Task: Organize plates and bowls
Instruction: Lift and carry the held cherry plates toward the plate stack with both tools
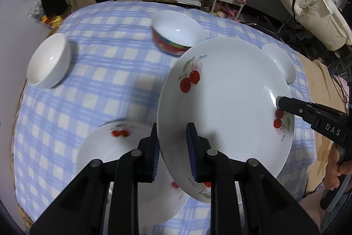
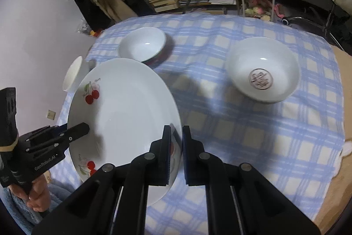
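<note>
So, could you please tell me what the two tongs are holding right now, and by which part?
Both grip the raised cherry plate by its rim: the left tongs at one edge, the right tongs at the opposite edge.

Checked tablecloth point(image 2: 242, 136), 3 bowls point(image 2: 263, 73), 1 plate point(image 1: 105, 147)

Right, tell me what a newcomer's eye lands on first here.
The big cherry plate, held tilted above the checked tablecloth, gripped on opposite rims by the left gripper and the right gripper. A second cherry plate lies on the cloth below it. Behind are three bowls: a plain white bowl at the left, a red-sided bowl in the middle and a stamped bowl at the right.
</note>
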Demonstrator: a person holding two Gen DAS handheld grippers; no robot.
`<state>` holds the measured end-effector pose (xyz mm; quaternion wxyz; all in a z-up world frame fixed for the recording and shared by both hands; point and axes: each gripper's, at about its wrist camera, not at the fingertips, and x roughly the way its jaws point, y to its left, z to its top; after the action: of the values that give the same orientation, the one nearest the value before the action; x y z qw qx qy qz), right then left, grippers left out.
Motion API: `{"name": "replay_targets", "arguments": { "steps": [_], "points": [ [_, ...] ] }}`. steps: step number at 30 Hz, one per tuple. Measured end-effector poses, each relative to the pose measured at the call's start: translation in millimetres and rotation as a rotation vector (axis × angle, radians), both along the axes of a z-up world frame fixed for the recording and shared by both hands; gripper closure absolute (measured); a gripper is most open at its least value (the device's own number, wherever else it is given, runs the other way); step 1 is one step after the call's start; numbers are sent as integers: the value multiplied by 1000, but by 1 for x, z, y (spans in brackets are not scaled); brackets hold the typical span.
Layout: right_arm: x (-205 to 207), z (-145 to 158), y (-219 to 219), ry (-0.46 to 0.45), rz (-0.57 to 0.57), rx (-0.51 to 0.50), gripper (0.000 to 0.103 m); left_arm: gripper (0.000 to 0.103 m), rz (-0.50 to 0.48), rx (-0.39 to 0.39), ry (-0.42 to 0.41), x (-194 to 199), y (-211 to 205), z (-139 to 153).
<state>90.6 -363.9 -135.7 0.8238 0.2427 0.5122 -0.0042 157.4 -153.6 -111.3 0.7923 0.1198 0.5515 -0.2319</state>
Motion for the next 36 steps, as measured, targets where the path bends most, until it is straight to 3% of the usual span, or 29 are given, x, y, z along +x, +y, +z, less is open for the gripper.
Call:
{"name": "replay_targets", "arguments": {
  "steps": [15, 27, 36],
  "points": [
    [11, 20, 81, -59, 79, -12, 92, 81, 114, 7, -41, -15, 86, 32],
    [18, 3, 130, -34, 171, -16, 92, 81, 254, -18, -5, -23, 144, 6],
    [23, -15, 147, -9, 194, -18, 92, 81, 292, -11, 46, -27, 160, -27]
  ]
}}
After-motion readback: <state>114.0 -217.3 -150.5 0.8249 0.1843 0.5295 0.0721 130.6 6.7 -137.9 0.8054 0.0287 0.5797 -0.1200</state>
